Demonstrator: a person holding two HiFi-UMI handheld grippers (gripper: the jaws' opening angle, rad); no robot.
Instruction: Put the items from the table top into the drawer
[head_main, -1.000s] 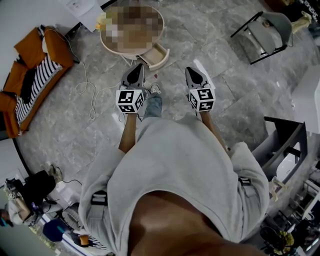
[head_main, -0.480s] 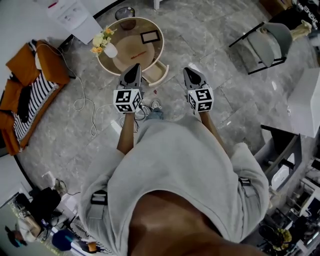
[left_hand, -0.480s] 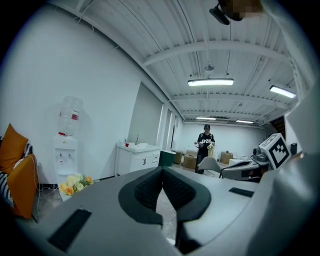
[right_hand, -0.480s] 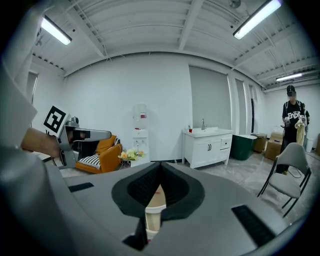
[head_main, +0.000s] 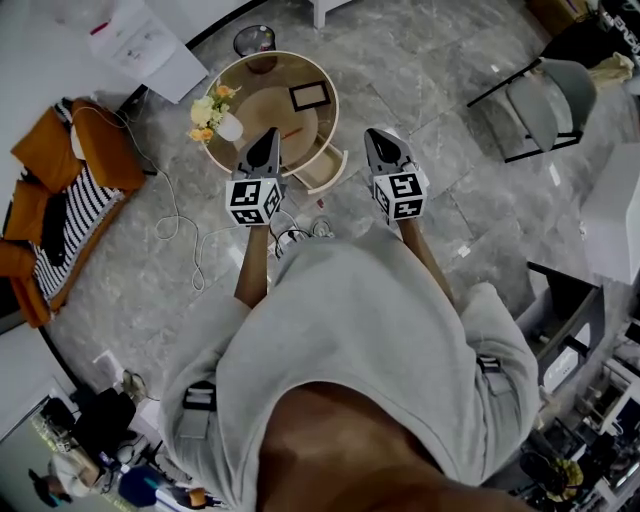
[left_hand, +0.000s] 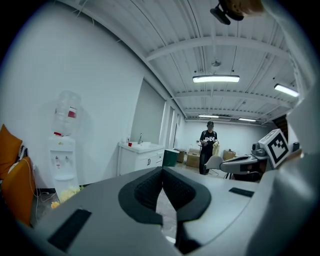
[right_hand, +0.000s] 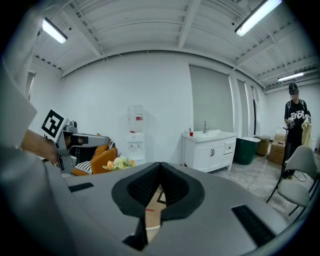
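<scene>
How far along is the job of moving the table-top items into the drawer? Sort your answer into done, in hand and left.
Done: the drawer of the round table stands open. In hand: nothing; the left gripper and right gripper are both shut and empty. Left: the flower vase, picture frame and small red item all sit on the table top.

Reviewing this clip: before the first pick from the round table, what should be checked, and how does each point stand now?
1. The drawer is pulled out of the round table: ok.
2. Items on top, namely the picture frame, flower vase and small red thing: ok.
3. Nothing in the left gripper, jaws together: ok.
4. Nothing in the right gripper, jaws together: ok.
5. Jaws open for a grasp: not ok, both shut.
6. Room inside the drawer: cannot tell, too small.
</scene>
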